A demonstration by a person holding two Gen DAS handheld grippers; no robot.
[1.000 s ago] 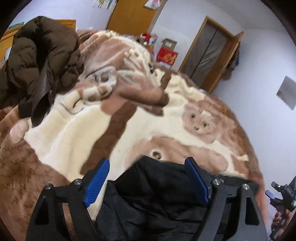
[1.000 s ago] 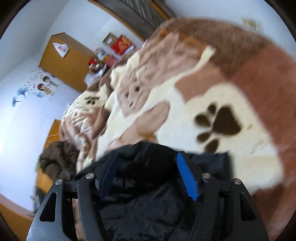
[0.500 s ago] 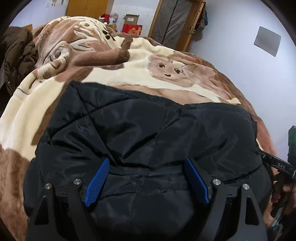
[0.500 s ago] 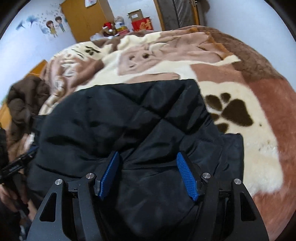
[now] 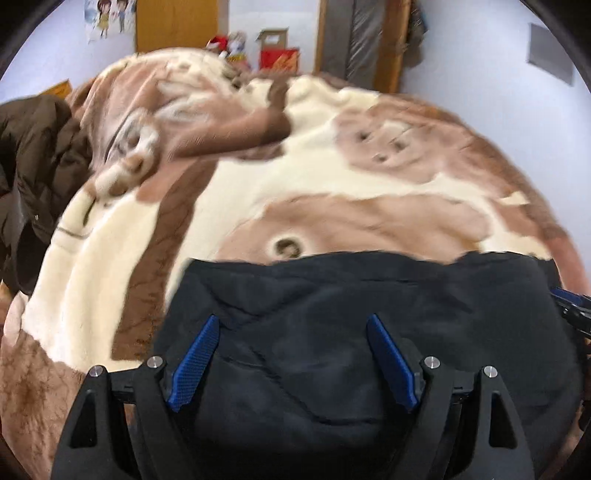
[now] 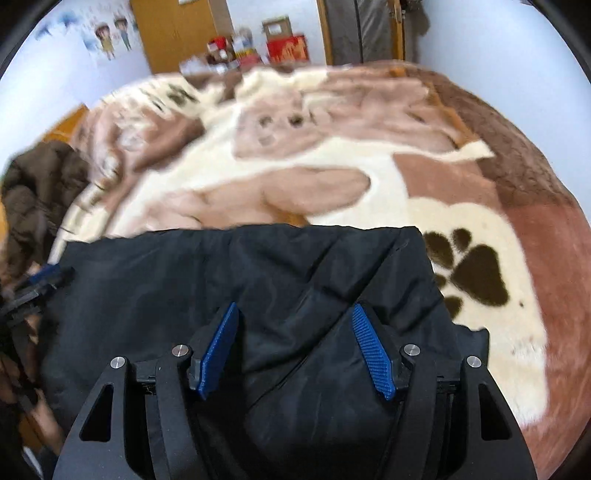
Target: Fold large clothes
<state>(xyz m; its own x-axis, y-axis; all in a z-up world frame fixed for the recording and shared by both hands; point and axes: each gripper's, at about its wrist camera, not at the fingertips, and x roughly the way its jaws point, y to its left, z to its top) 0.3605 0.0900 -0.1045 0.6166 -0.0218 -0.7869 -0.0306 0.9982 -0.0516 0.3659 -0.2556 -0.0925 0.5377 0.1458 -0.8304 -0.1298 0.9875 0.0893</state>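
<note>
A black padded jacket [image 5: 369,295] lies across the near part of a brown and cream animal-print blanket [image 5: 258,177] on a bed. My left gripper [image 5: 291,321] has a thick bunch of the jacket's near edge between its blue pads, jaws wide. In the right wrist view the same jacket [image 6: 221,273] bulges up between the pads of my right gripper [image 6: 294,306], which holds its right part. Each gripper shows in the other's view, the right gripper [image 5: 570,306] at the right edge and the left gripper [image 6: 40,280] at the left edge.
A dark brown puffy coat [image 5: 33,155] is heaped at the bed's left side. Behind the bed stand a wooden wardrobe [image 5: 173,22], boxes and bottles [image 6: 280,44] and a door [image 5: 362,37]. The paw-print part of the blanket [image 6: 476,277] is bare.
Both grippers came down toward the bed and rolled level with the jacket in them. The jacket billowed out over the blanket, and its far edge now lies nearer to the grippers.
</note>
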